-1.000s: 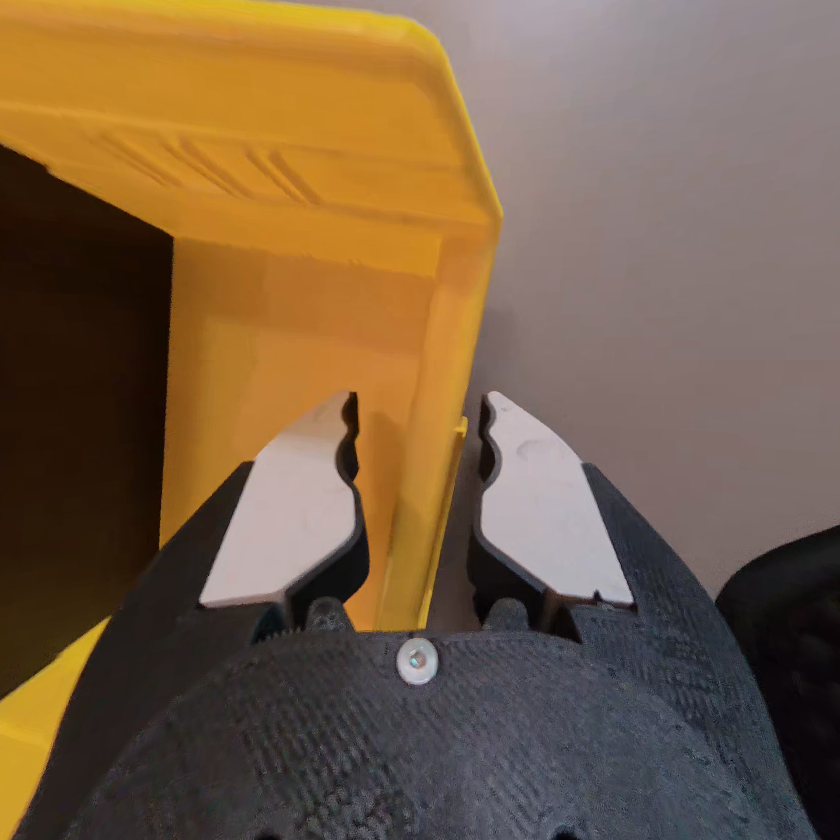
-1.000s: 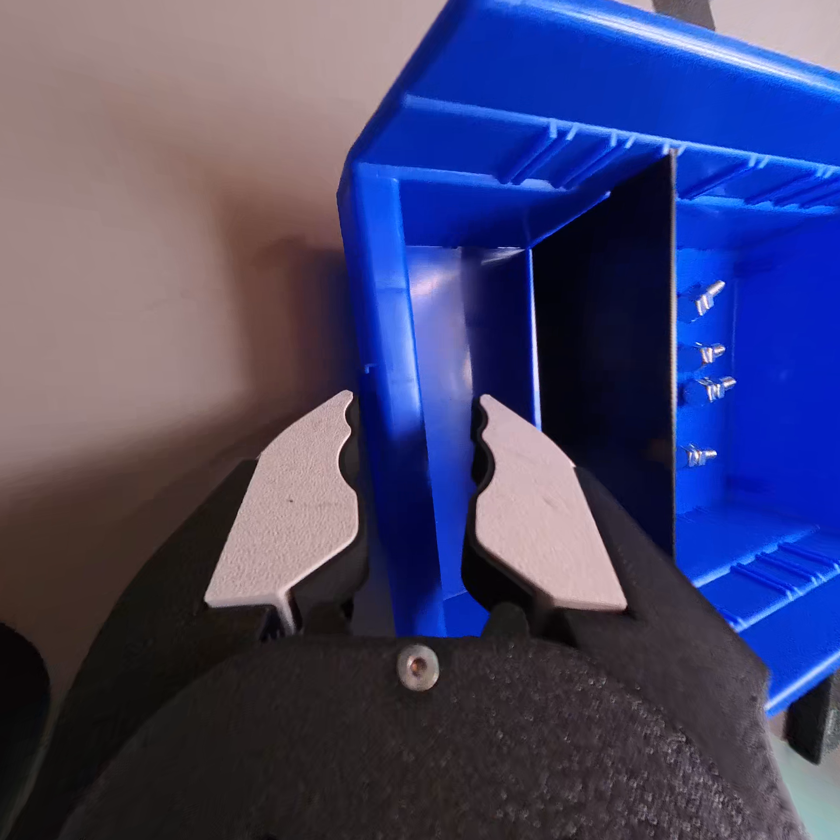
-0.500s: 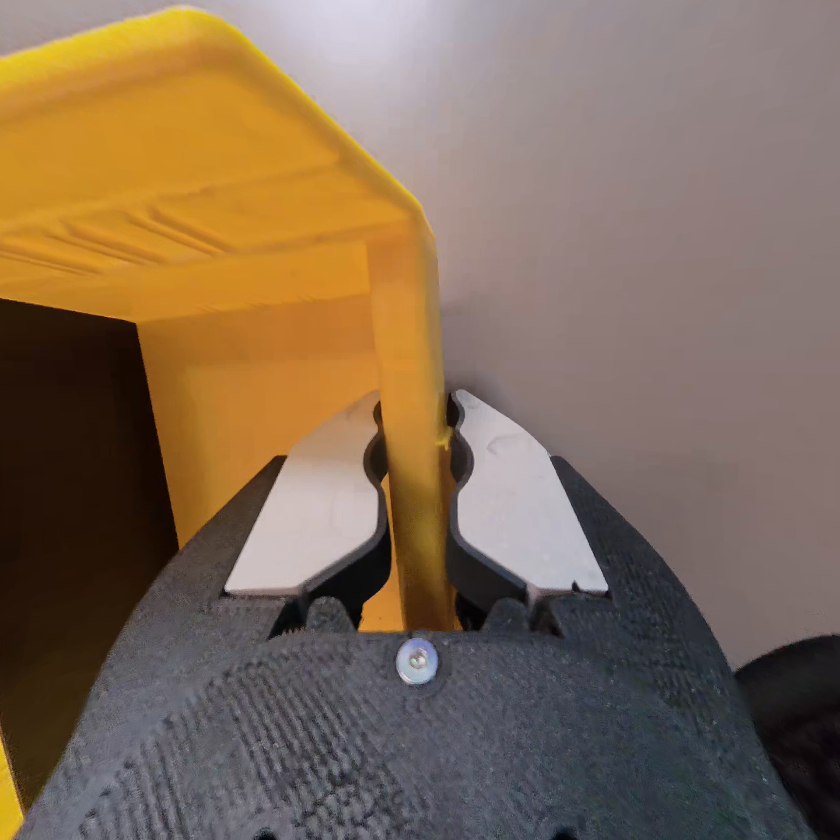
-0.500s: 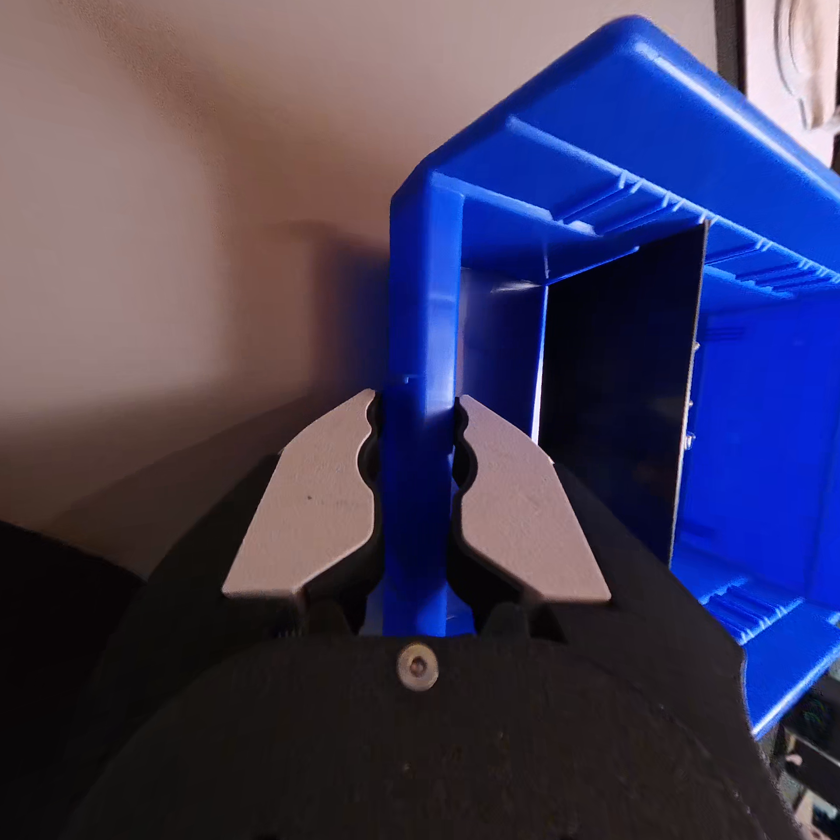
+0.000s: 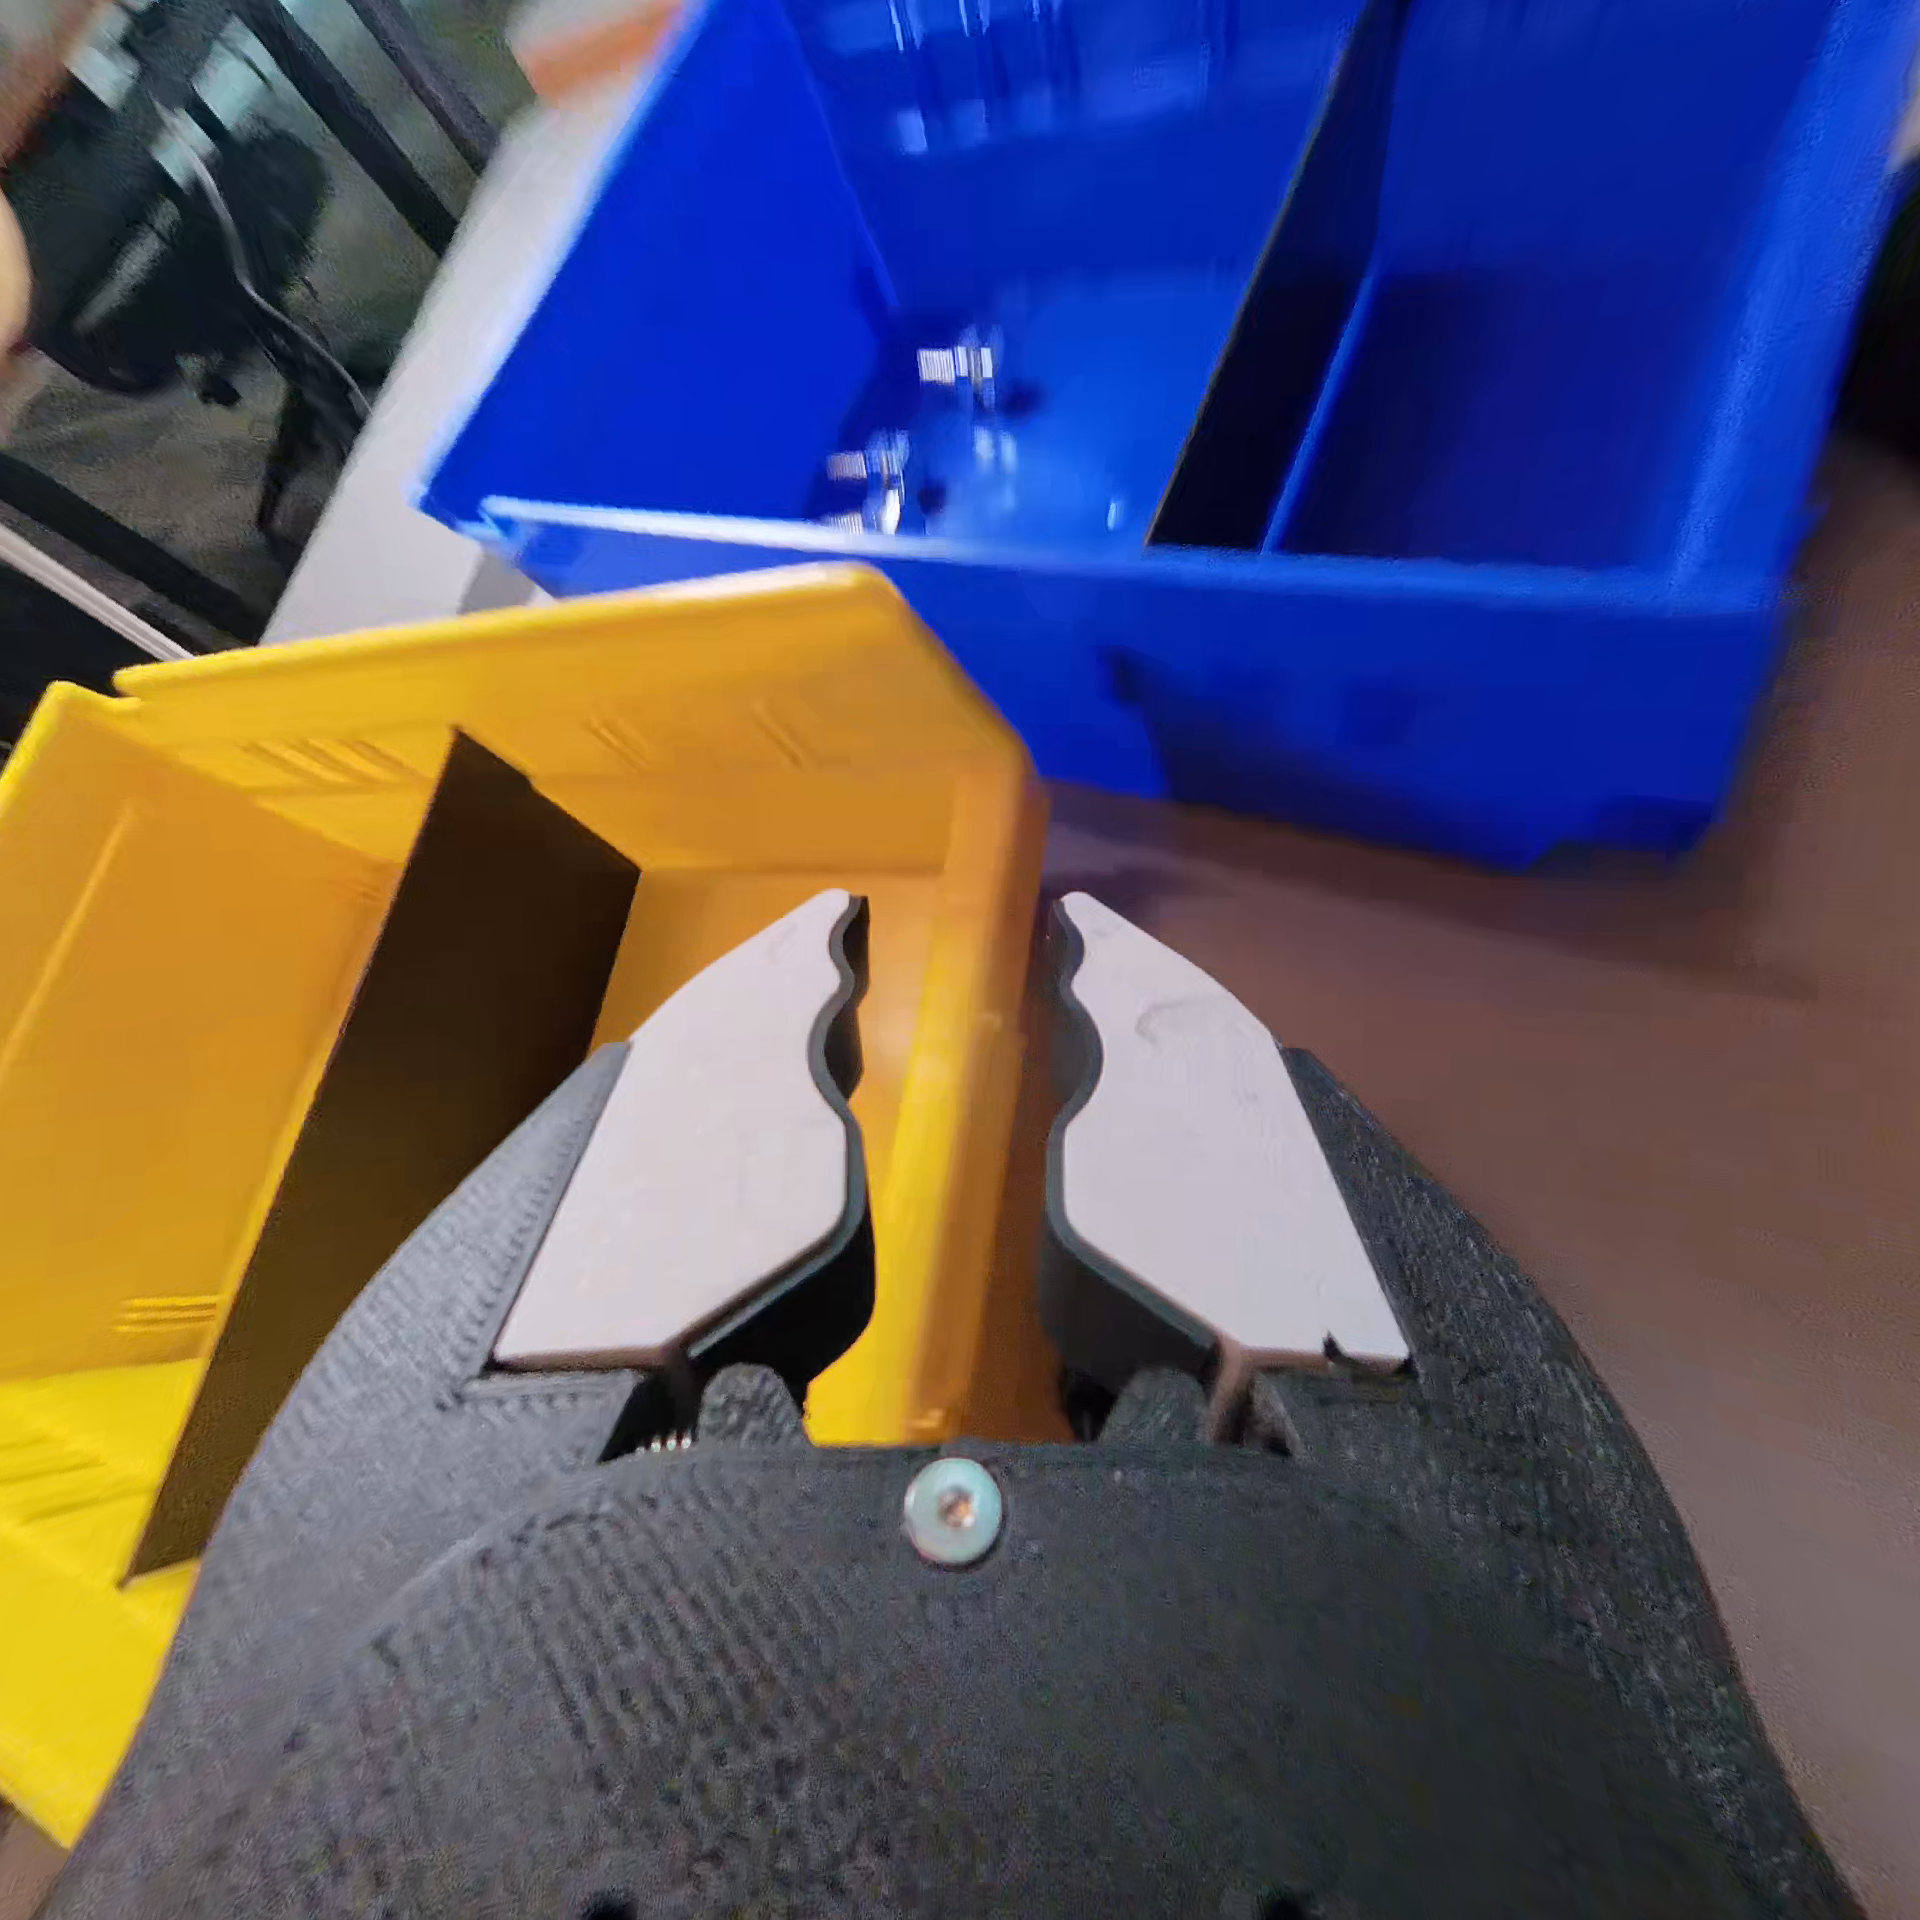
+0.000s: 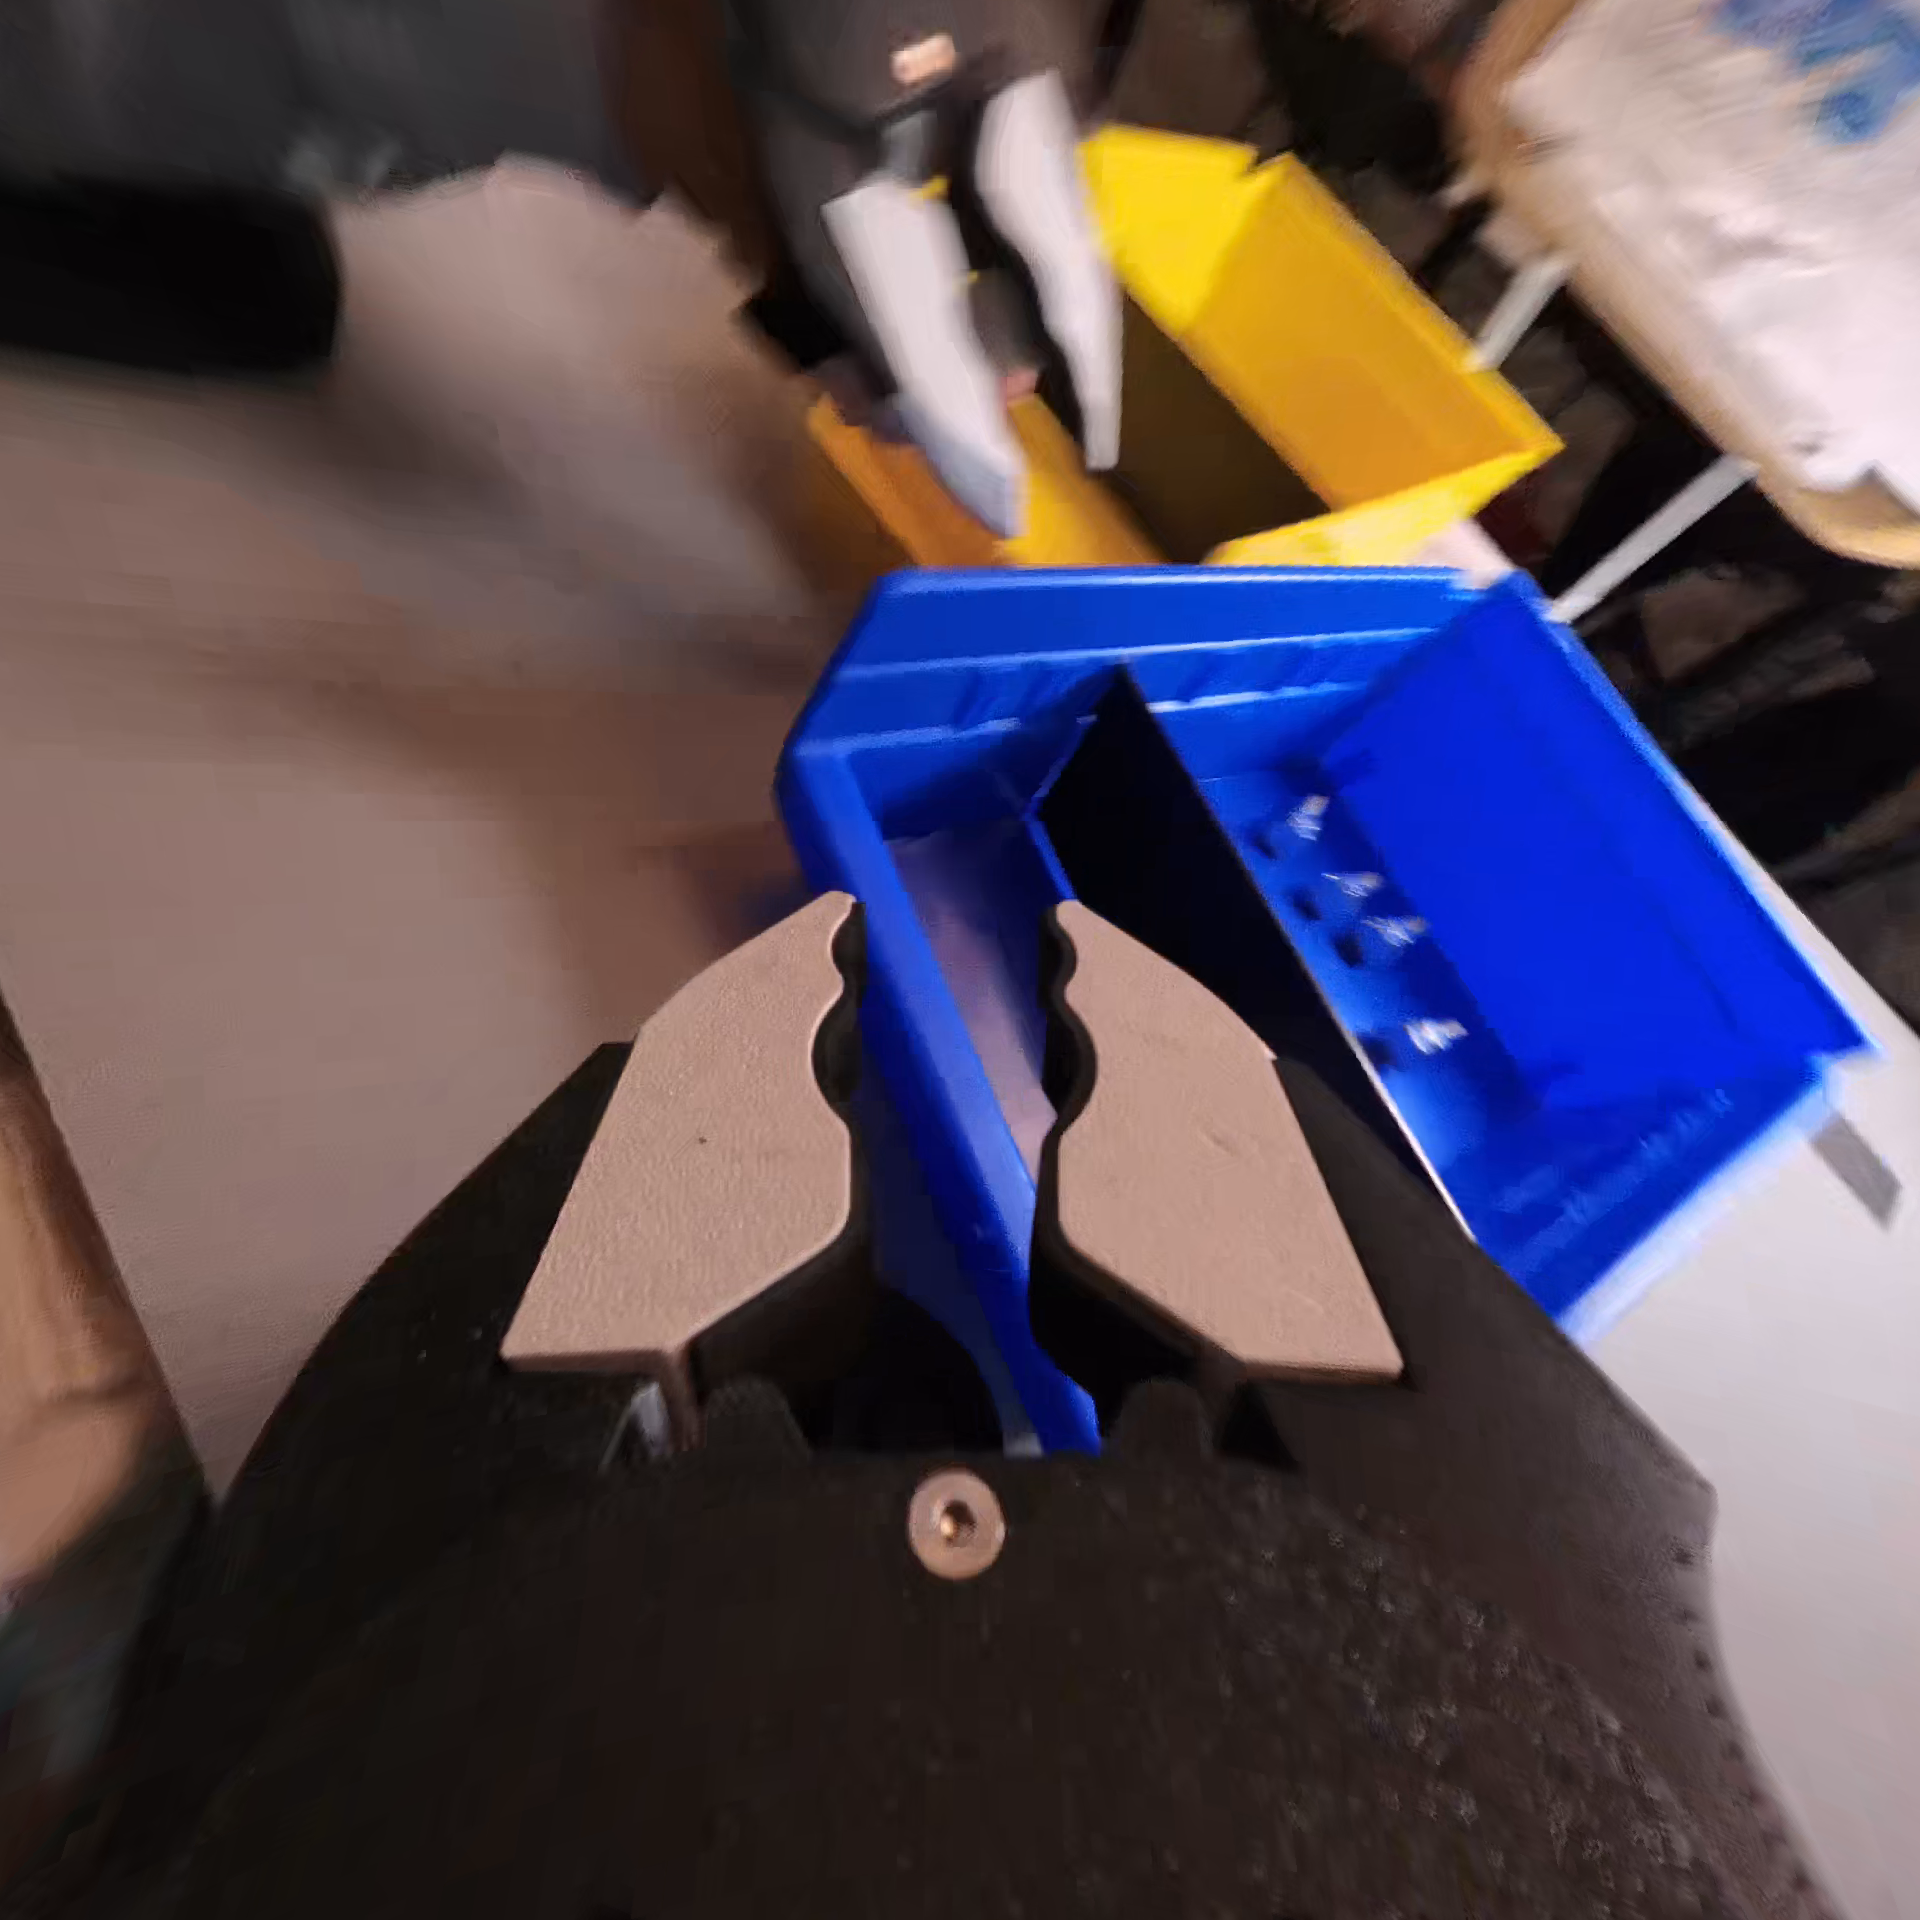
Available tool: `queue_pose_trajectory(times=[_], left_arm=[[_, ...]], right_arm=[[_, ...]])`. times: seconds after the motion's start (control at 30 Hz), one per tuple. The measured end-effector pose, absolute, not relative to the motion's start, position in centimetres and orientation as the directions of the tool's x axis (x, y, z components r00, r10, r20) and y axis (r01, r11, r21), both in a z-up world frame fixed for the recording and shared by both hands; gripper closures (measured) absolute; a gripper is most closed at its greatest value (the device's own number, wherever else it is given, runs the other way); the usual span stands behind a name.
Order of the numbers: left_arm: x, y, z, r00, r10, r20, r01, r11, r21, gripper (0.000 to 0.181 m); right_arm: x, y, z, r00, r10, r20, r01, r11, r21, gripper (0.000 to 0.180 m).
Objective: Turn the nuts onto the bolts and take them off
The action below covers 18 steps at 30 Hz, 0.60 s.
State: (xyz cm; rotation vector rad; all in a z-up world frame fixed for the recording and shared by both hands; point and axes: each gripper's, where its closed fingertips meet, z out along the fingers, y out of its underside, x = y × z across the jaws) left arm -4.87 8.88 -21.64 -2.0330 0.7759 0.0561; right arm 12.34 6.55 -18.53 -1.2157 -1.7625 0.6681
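My left gripper [image 5: 951, 914] is shut on the right wall of a yellow bin [image 5: 675, 717], which has a black divider [image 5: 436, 1039]. My right gripper [image 6: 951, 925] is shut on the left wall of a blue bin [image 6: 1143, 613], also split by a black divider [image 6: 1174, 883]. Several small silver bolts with nuts [image 6: 1382, 925] lie in the blue bin's far compartment. They also show, blurred, in the left wrist view [image 5: 956, 364], inside the blue bin [image 5: 1351, 707]. The right wrist view shows the left gripper [image 6: 1049, 478] on the yellow bin [image 6: 1330, 343] beyond the blue one.
Both bins are over a brown tabletop [image 5: 1558, 1143]. A black office chair [image 5: 156, 208] stands past the table's far left edge. A white bag [image 6: 1714, 208] lies at the upper right of the right wrist view. Both views are motion-blurred.
One second ago both grippers stood open around the bin walls, then they closed on them. Both views have since swung from a plain wall to the table, with the bins now close together.
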Motion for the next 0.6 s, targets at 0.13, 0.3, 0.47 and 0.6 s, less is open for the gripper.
queue_pose_trajectory(times=[0.13, 0.3, 0.47, 0.6], left_arm=[[-0.9, 4.8, -18.9, 0.869, -0.494, 0.019, -0.181, -0.354, -0.918, 0.140], [3.9, 4.2, -19.4, 0.928, -0.334, 0.162, 0.060, -0.296, -0.953, 0.126], [5.1, 7.5, -23.6, 0.993, -0.092, 0.077, 0.038, -0.371, -0.928, 0.134], [4.3, 8.8, -23.3, 0.998, 0.000, 0.065, 0.062, -0.337, -0.940, 0.148]], right_arm=[[18.5, 12.9, -14.4, 0.304, 0.937, 0.169, 0.279, 0.082, -0.957, 0.148], [21.7, 17.2, -19.1, 0.526, 0.851, -0.015, 0.230, -0.160, -0.960, 0.128], [18.8, 18.1, -22.9, 0.538, 0.843, -0.010, 0.346, -0.232, -0.909, 0.140], [18.4, 19.1, -22.6, 0.586, 0.810, 0.031, 0.344, -0.213, -0.915, 0.167]])
